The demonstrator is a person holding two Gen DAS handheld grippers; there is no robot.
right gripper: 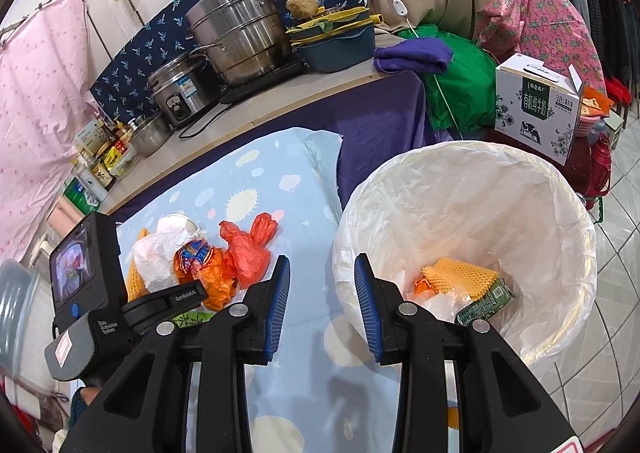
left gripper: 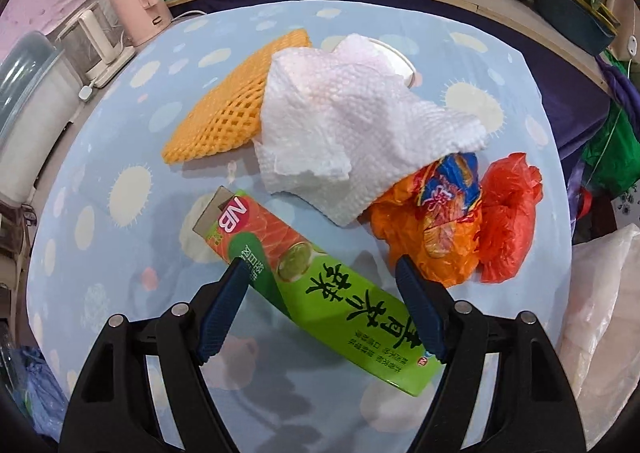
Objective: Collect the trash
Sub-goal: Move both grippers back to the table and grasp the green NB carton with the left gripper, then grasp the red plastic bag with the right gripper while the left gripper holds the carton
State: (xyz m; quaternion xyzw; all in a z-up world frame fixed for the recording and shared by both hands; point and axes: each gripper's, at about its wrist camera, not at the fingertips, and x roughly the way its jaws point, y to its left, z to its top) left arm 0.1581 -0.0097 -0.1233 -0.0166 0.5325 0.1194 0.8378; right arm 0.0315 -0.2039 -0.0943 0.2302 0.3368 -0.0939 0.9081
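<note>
Green carton (left gripper: 320, 289) between open left gripper (left gripper: 320, 265)

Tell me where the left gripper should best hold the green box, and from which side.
Probably across the narrow width at mid-length, coming from above. The green box lies flat and diagonal on the table, and the open left gripper already straddles it there; its ends are farther apart than the jaws.
</note>
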